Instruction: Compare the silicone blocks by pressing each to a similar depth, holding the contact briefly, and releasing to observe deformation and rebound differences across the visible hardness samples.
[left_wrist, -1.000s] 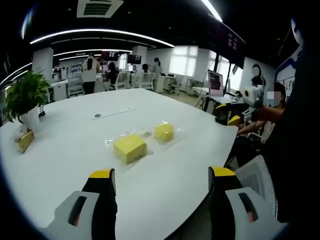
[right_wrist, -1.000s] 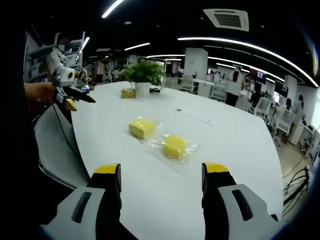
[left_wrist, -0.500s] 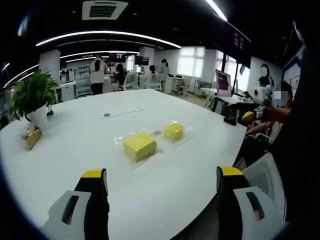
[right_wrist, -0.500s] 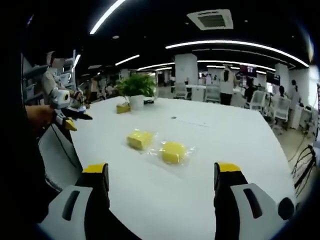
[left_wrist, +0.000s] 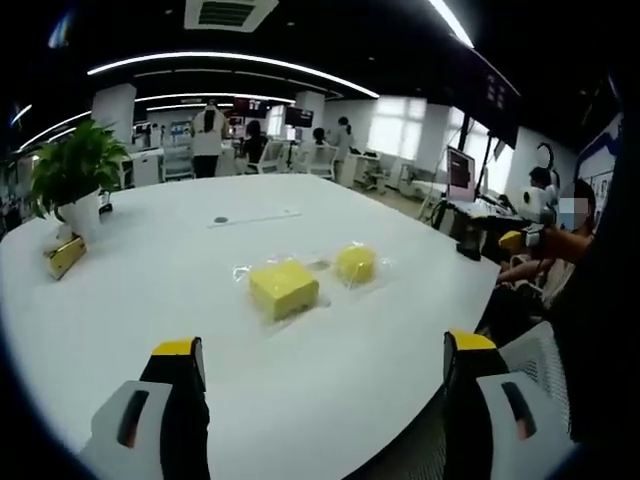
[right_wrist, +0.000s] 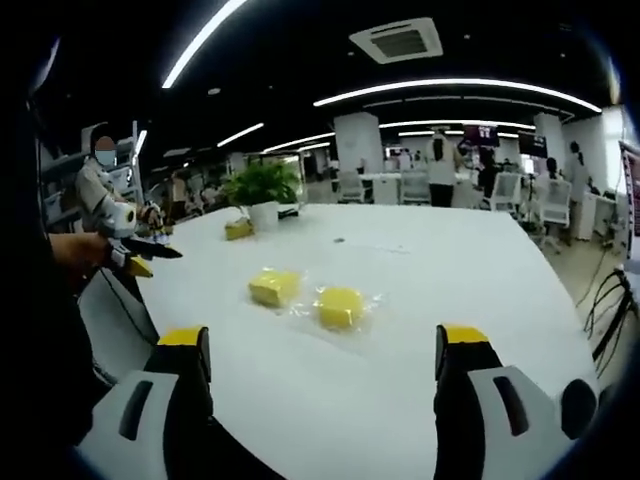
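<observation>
In the left gripper view, the left gripper (left_wrist: 322, 350) hung above the near edge of a large white table (left_wrist: 150, 300), its yellow-tipped jaws spread wide with nothing between them. Ahead of it, well apart from the jaws, two yellow silicone blocks lay side by side on the table in clear plastic wrapping: a squarish block (left_wrist: 284, 288) nearer the camera and a rounder block (left_wrist: 356, 265) just beyond it to the right. A potted plant (left_wrist: 73, 182) stood at the far left of the table with a small yellow box (left_wrist: 63, 256) beside it, and the right gripper (left_wrist: 520, 235) showed at the right edge in a person's hand. In the right gripper view, the right gripper (right_wrist: 322, 340) also stood wide open and empty over the table edge. The squarish block (right_wrist: 274, 288) lay to the left and the rounder block (right_wrist: 340, 306) just right of it, both clear of the jaws. The plant (right_wrist: 262, 190) stood farther back.
</observation>
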